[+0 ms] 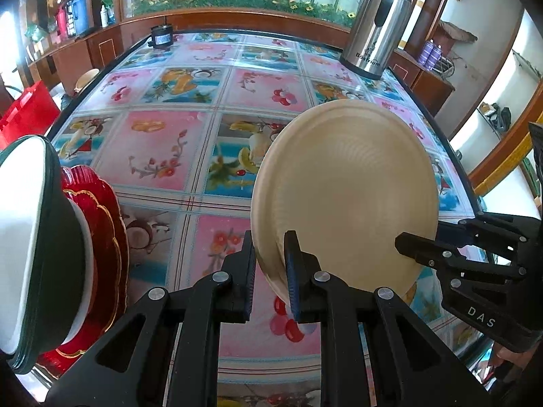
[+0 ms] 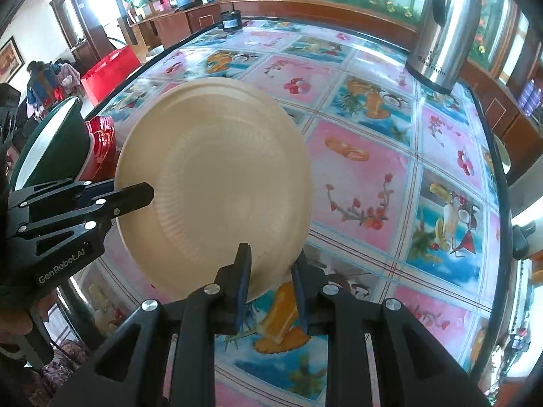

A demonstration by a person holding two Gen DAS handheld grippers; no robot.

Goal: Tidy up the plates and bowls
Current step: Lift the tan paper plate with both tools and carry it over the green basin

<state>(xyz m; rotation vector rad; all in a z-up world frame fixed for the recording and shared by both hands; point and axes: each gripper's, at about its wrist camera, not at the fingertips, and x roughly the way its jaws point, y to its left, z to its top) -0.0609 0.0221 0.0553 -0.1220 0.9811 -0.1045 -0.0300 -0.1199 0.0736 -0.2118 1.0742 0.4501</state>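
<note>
Both grippers, left [image 1: 269, 271] and right [image 2: 271, 281], clamp a beige plate [image 1: 346, 190] by its rim above the floral table [image 1: 203, 78]; the carry is underway, and stacking calls for reaching the red plate [image 1: 101, 210] at nine o'clock

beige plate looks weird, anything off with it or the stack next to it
The beige plate is off the table, tilted nearly on edge, with the left gripper and right gripper each pinching its rim. Beside it, the green bowl sits on the red plates. Nothing looks spilled or broken.
</note>
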